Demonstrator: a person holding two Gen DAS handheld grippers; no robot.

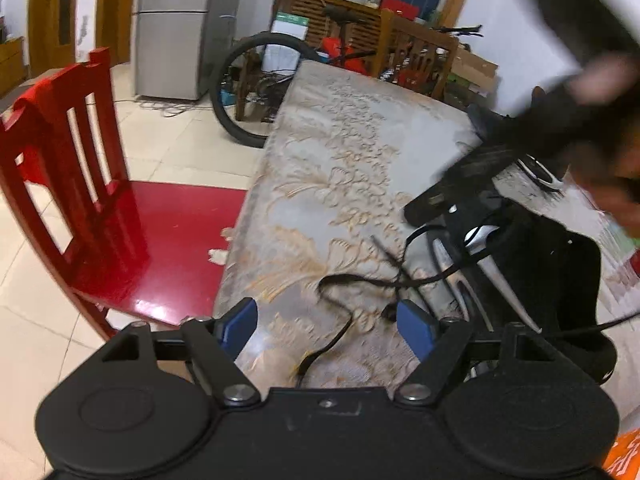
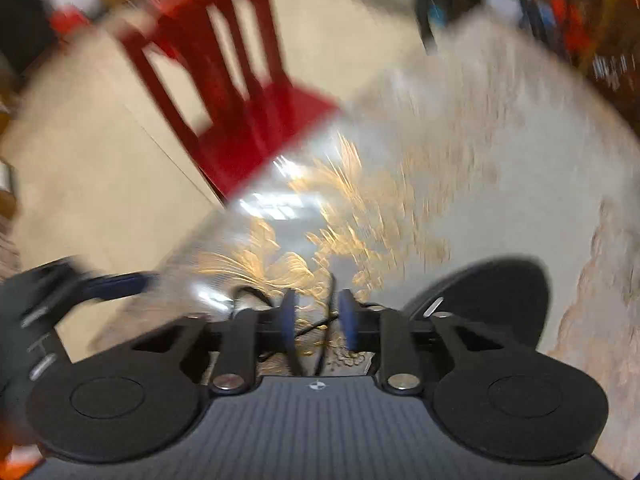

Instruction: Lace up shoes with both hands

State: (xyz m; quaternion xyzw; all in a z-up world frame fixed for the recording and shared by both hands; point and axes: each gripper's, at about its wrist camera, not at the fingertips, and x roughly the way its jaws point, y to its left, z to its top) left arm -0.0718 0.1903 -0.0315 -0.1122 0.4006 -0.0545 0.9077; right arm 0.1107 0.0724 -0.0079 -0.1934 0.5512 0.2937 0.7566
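A black shoe (image 1: 560,280) with silver trim lies on the patterned tablecloth (image 1: 340,140) at the right of the left wrist view. Its black lace (image 1: 340,280) trails loose over the cloth toward my left gripper (image 1: 328,326), which is open and empty just short of it. My right gripper shows blurred above the shoe (image 1: 460,188). In the right wrist view, heavily blurred, my right gripper (image 2: 318,320) stands partly open with thin black lace strands (image 2: 330,304) between its blue pads, not clamped. The shoe's toe (image 2: 492,292) sits just right of it.
A red wooden chair (image 1: 80,200) stands against the table's left edge, also in the right wrist view (image 2: 232,92). A bicycle wheel (image 1: 240,92), a fridge (image 1: 176,28) and wooden chairs (image 1: 416,56) stand beyond the table's far end. My left gripper shows blurred at lower left (image 2: 80,288).
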